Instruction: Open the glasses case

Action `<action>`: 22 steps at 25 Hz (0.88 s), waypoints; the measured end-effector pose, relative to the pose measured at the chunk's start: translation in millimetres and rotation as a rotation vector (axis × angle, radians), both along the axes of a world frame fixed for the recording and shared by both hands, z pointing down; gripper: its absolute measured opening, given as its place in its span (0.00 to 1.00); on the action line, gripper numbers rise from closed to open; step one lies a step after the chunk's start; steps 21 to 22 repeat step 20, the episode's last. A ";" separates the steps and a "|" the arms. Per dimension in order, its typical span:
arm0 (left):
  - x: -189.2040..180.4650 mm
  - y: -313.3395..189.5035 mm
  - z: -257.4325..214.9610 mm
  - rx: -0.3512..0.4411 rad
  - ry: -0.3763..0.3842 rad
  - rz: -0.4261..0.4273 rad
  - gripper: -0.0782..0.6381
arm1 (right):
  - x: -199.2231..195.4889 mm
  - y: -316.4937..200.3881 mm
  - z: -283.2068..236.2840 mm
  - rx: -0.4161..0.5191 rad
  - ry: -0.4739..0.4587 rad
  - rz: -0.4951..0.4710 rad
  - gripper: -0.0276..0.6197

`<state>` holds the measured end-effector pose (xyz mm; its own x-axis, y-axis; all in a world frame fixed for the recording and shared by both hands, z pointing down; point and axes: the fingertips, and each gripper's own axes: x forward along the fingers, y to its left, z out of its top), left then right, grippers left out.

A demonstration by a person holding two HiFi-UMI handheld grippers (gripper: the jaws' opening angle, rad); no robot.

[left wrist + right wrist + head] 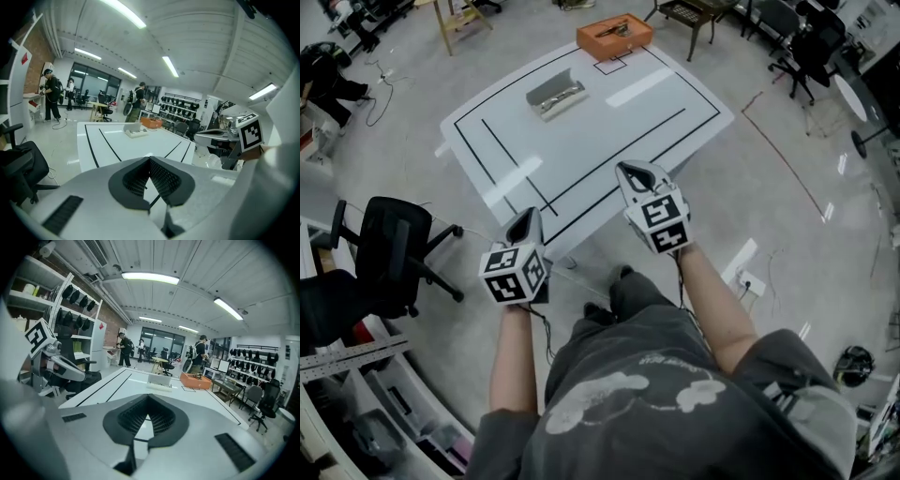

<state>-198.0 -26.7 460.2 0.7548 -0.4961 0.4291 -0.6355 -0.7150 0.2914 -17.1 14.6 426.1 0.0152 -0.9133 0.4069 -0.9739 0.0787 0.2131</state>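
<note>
A silver-grey glasses case (555,96) lies on the far part of the white table (609,122), its lid apparently raised. It shows small and far off in the left gripper view (136,131) and the right gripper view (159,380). My left gripper (525,223) hangs off the table's near edge, shut and empty (149,159). My right gripper (637,173) is over the near edge, also shut with nothing in it (148,397). Both point toward the case from well short of it.
An orange box (614,36) sits at the table's far corner. Black lines mark the tabletop. A black office chair (389,253) stands to the left on the floor. More chairs (806,47) stand at the far right. People stand in the background (51,93).
</note>
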 end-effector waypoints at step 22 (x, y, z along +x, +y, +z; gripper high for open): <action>19.8 113.6 -30.9 0.034 0.004 0.001 0.11 | 6.0 120.3 -27.8 0.035 -0.018 -0.026 0.04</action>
